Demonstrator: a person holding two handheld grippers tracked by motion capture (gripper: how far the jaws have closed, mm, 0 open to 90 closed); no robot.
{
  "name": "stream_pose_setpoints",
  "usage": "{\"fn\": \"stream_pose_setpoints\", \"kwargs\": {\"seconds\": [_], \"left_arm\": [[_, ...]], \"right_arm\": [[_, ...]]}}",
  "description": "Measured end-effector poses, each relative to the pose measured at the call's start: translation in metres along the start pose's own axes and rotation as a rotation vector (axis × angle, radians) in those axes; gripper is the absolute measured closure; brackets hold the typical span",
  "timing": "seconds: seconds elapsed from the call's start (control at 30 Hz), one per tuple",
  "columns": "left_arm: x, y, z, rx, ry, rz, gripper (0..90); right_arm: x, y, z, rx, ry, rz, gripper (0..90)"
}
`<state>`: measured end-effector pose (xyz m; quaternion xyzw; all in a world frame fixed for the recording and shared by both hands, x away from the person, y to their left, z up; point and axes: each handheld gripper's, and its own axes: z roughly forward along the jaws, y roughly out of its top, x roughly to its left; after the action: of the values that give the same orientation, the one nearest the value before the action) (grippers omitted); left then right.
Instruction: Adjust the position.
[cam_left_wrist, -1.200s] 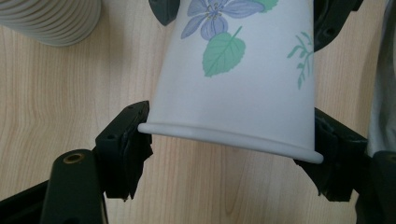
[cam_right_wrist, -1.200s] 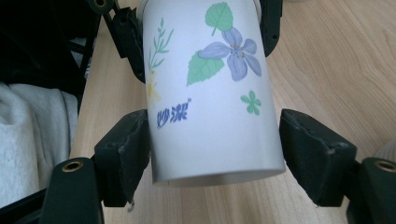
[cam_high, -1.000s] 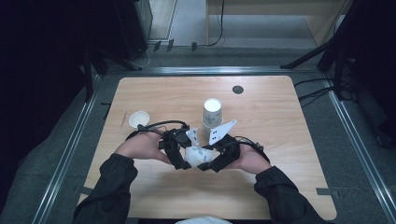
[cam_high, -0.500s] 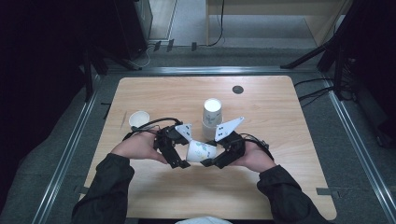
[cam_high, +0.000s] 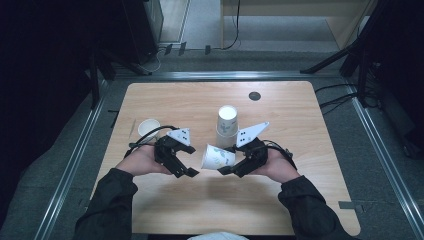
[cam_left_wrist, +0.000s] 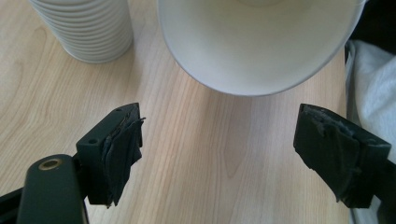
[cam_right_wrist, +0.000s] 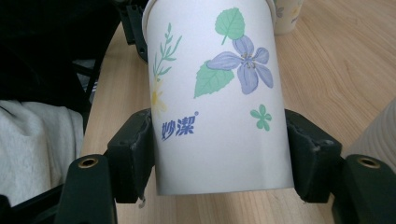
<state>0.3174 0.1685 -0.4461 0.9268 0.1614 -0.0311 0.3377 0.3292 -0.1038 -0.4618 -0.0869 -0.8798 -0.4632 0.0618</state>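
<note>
A white paper cup (cam_high: 217, 156) printed with flowers lies on its side above the table, my right gripper (cam_high: 231, 162) shut on its base end. In the right gripper view both pads press the cup (cam_right_wrist: 219, 84) inside my right gripper (cam_right_wrist: 219, 126). My left gripper (cam_high: 186, 162) stands open a little to the cup's left, apart from it. Its jaws have just opened wide and then eased in slightly, with nothing between them. In the left gripper view the cup's open mouth (cam_left_wrist: 261, 42) faces my left gripper (cam_left_wrist: 224, 123) from just beyond the pads.
A stack of upturned paper cups (cam_high: 227, 125) stands behind the held cup, also the stack (cam_left_wrist: 84, 28) at upper left. A single upright cup (cam_high: 148, 128) sits at the wooden table's (cam_high: 300, 110) left. A dark round disc (cam_high: 254, 95) lies near the far edge.
My left gripper has let go of the cup, opened and drawn away to the left. The right gripper has kept the cup and stayed nearly still.
</note>
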Motion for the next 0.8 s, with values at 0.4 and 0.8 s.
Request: {"fn": "stream_pose_setpoints", "kwargs": {"seconds": [0.4, 0.8], "left_arm": [[-0.006, -0.005, 0.012, -0.138, -0.039, -0.036, 15.8], [-0.008, 0.001, 0.013, -0.218, -0.093, -0.039, 16.5]], "right_arm": [[0.001, 0.001, -0.002, -0.029, 0.027, 0.002, 33.1], [0.003, 0.0, 0.005, -0.015, 0.062, -0.002, 33.1]]}}
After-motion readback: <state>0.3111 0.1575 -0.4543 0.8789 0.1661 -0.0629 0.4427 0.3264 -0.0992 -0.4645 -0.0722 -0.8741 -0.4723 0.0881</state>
